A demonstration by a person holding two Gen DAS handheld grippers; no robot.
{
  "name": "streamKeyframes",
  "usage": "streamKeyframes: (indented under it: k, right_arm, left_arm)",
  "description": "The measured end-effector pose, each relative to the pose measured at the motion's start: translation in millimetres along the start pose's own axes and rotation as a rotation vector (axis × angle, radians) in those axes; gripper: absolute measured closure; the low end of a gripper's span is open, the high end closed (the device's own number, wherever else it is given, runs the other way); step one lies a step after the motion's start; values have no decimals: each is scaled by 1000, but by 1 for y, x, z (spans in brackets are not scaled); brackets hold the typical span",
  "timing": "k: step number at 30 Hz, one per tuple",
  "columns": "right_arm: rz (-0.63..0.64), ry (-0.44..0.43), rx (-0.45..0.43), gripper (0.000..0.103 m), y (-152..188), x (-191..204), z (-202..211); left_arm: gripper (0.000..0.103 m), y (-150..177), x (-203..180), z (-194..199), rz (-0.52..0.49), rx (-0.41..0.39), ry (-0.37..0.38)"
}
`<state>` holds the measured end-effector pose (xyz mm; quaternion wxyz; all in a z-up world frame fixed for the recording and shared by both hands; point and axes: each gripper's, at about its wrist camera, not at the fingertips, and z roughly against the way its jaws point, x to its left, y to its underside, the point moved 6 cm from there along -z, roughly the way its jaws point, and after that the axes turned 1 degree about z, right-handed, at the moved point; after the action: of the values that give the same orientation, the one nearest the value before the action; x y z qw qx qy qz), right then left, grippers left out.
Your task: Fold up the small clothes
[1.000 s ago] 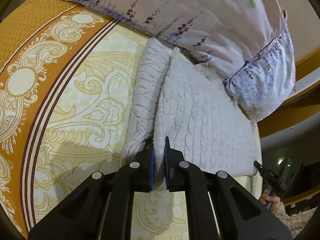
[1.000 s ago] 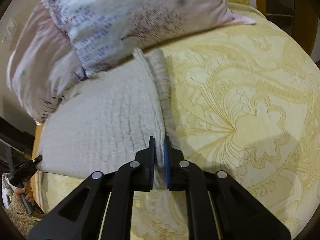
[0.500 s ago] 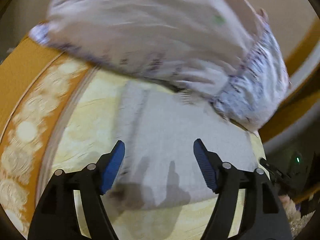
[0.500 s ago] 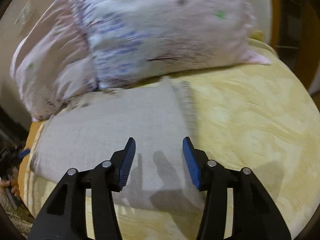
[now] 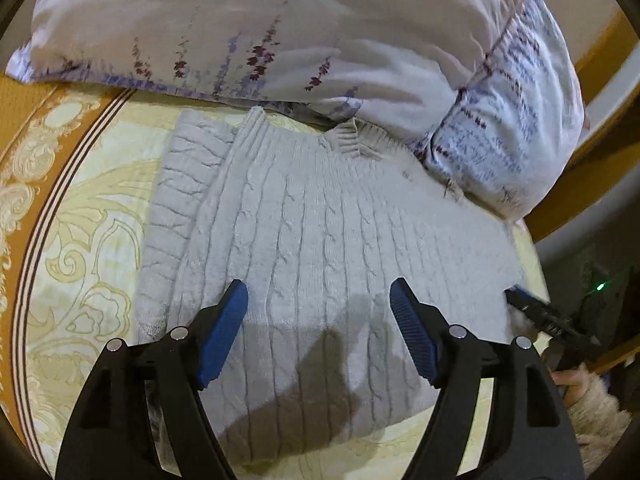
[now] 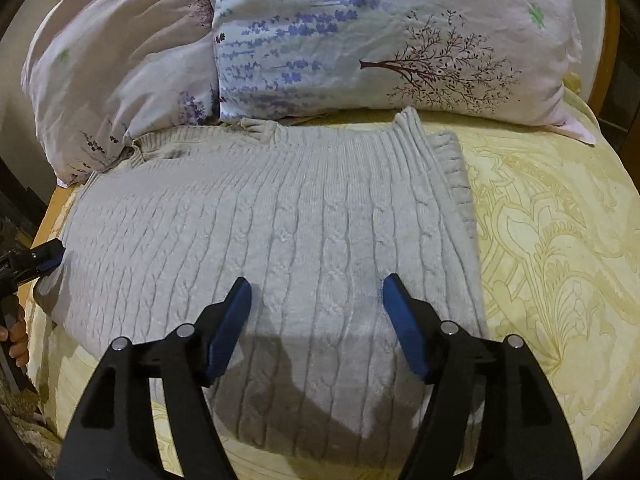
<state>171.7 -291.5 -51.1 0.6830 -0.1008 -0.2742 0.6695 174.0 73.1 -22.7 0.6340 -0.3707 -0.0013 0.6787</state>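
Left wrist view: the left gripper pointed steeply down over a folded grey cable-knit sweater, its jaws standing wide with nothing clamped between the blue pads. The sweater lay flat on a yellow patterned bedspread, directly beneath and ahead of the fingers, with a folded layer showing along the edge to the left of the gripper. Beyond the sweater's far edge, a floral pillow rested against its ribbed hem. To the right of the tool, at the sweater's side edge, the tip of the right gripper appeared, held by a hand in a fuzzy sleeve. Whether that tip touched the knit could not be told. Right wrist view: the right gripper likewise hovered over the sweater, its jaws opening, with only flat knit seen below the gap and no fabric pinched by the pads. The folded edge ran just to the right of the tool, bordering bare bedspread. Ahead, two floral pillows lay past the sweater's far edge. At the far left, the left gripper and part of a hand showed at the sweater's side.
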Motion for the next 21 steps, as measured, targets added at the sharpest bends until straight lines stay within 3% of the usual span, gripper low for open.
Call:
streamKeyframes:
  k: [2, 6, 12, 21]
  right_arm:
    - [-20, 14, -3, 33, -4, 1, 2]
    - [-41, -1, -18, 26, -8, 2, 8]
    - [-23, -36, -22, 23, -13, 15, 11]
    - [5, -48, -13, 19, -14, 25, 7]
  left_arm:
    - [29, -7, 7, 13, 74, -34, 46]
    - [29, -26, 35, 37, 185, -116, 60]
    - [29, -37, 66, 31, 272, -54, 72]
    - [29, -45, 73, 9, 269, -1, 103]
